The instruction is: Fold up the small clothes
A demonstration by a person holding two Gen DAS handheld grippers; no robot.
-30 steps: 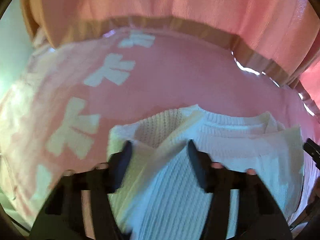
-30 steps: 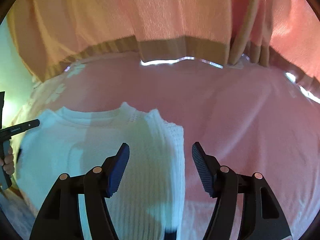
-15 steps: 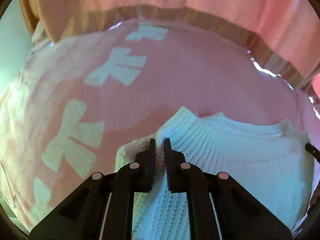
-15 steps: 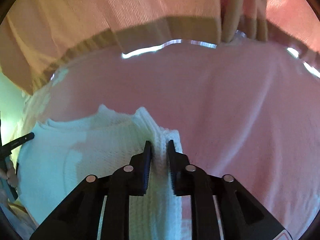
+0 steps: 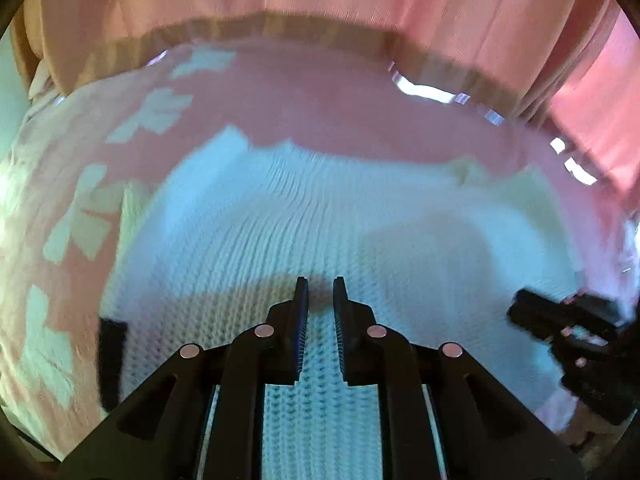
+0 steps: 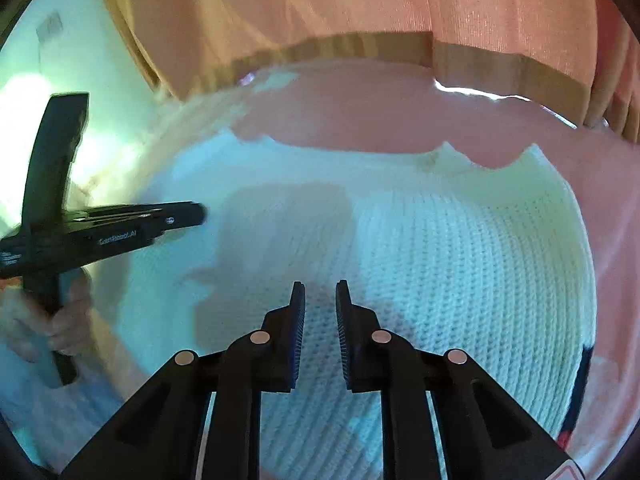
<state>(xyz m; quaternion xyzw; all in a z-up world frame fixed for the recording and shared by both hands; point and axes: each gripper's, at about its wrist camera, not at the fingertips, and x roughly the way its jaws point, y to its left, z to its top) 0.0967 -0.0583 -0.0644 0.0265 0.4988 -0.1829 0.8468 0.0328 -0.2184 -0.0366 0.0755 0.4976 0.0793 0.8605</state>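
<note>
Although the white knit sweater already lies with its sides turned in on the pink cover, the fold seems only half done; the bottom-to-top fold is probably left. The left tongs pinch a ridge of the knit while the jaws part slightly. The right tongs are closing on the knit. In each view the sweater spreads from the tips toward twelve o'clock.

wrist views, steeply down, close — sharing sweater
</note>
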